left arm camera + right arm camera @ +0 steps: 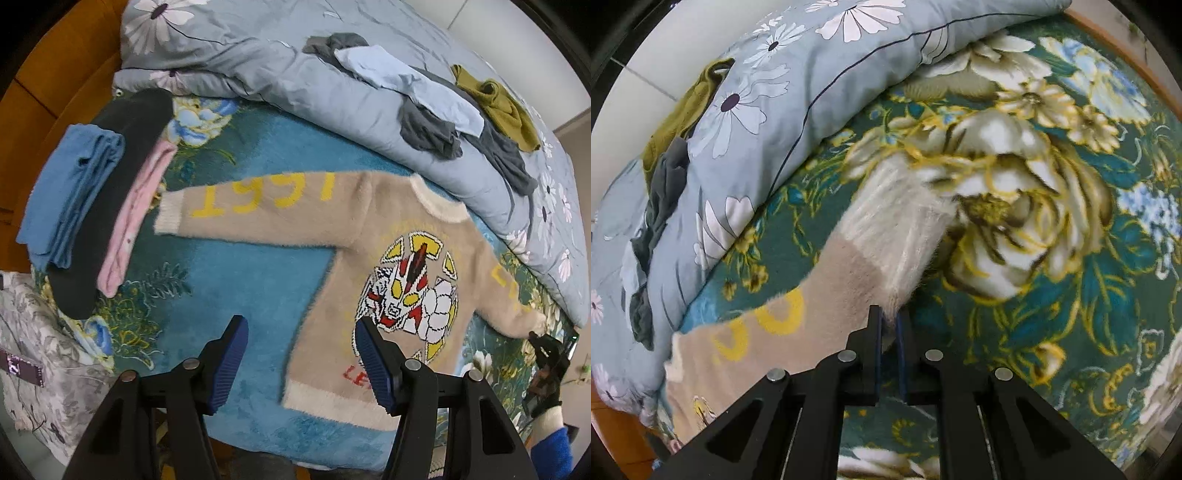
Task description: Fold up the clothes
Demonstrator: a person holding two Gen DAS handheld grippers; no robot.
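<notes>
The right gripper (889, 325) is pinching the cream ribbed cuff (897, 225) of the beige sweater (399, 280), its jaws nearly closed with only a thin fold of knit between them. From this grasp the sleeve (798, 317) is running away to the gripper's left, its long axis lying across the teal floral blanket (1071, 295) of the bed, with yellow lettering showing on the beige part. The left gripper (303, 365) is hovering wide open and holding nothing, its blue pads (373, 365) straddling the sweater's lower hem and left side edge.

The sweater is lying flat and face up on the blanket, collar toward the rolled grey floral duvet (258, 59), both sleeves spread outward so that the sleeve line is crossing the body line at roughly a right angle. The move in hand is judged to be a sleeve fold: the held cuff would be travelling inward, along the sleeve's own axis, toward the printed chest. The right gripper is the nearer to that sleeve; the left is nearer to the hem and the opposite sleeve marked in yellow digits.

The left wrist view is showing the whole garment, the far right gripper (546, 350) at the cuff, a folded stack (96, 199) of blue, dark and pink garments, and loose clothes (436, 99) on the duvet. The right wrist view is showing only the grasp itself and the cuff's ribbing, which the left view is rendering too small to judge.
</notes>
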